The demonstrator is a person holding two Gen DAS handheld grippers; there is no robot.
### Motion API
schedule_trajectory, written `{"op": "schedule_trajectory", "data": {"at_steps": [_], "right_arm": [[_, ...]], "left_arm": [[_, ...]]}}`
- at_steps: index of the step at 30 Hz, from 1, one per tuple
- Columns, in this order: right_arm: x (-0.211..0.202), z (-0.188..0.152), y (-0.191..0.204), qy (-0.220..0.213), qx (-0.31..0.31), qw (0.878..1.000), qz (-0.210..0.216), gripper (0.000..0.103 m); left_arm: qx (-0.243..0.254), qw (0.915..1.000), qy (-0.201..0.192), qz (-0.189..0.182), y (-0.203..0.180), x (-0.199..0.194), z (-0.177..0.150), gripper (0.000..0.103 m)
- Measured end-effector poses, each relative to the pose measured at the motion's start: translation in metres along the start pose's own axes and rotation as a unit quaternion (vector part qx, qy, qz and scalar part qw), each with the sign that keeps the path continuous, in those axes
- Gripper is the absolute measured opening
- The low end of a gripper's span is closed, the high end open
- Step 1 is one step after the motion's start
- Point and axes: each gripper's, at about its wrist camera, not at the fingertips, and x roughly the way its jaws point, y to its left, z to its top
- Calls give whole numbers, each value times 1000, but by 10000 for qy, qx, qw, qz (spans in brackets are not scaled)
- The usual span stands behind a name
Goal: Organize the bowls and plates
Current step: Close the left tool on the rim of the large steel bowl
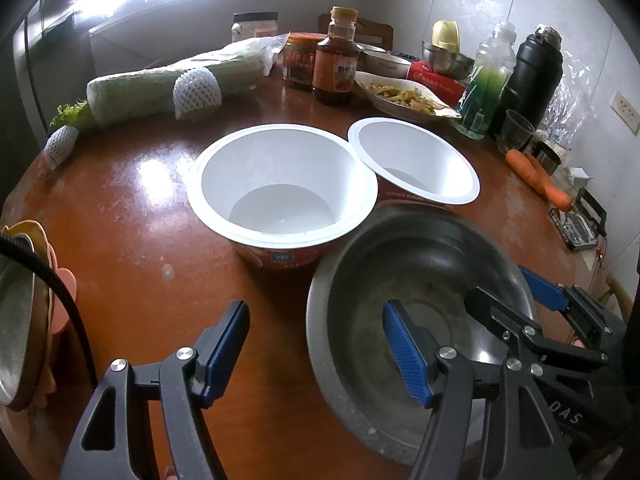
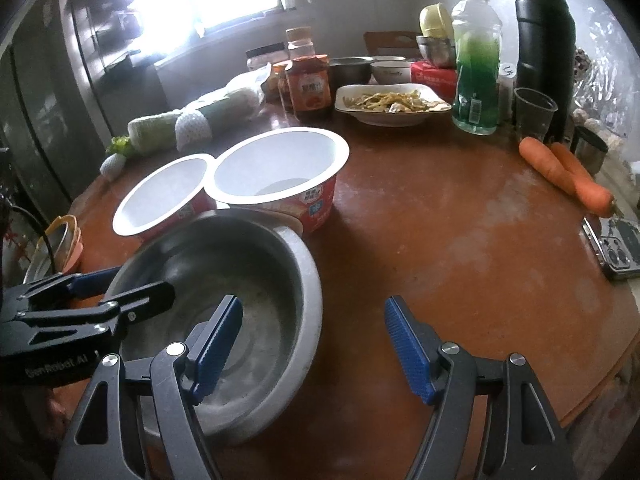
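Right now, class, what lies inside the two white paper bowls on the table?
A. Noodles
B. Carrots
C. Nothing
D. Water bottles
C: both paper bowls, the nearer one and the farther one, show only bare white insides, while the carrots lie on the table apart from them.

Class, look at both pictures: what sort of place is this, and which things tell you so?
Probably a home kitchen or dining room: a round wooden table crowded with sauce bottles, a plate of food and carrots.
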Motion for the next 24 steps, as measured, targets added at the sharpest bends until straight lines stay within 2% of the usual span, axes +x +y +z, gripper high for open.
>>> {"op": "schedule_trajectory", "data": {"at_steps": [5, 12, 24], "right_arm": [[0, -2, 5, 28, -133, 9999, 60, 54], [-2, -6, 12, 69, -245, 9995, 161, 28], [-22, -6, 31, -91, -425, 9989, 151, 27]], "left_arm": [[-24, 10000, 35, -86, -1, 2, -3, 59], [-90, 9993, 95, -341, -4, 1, -8, 30], [-137, 9992, -71, -379, 1, -24, -16, 30]]}}
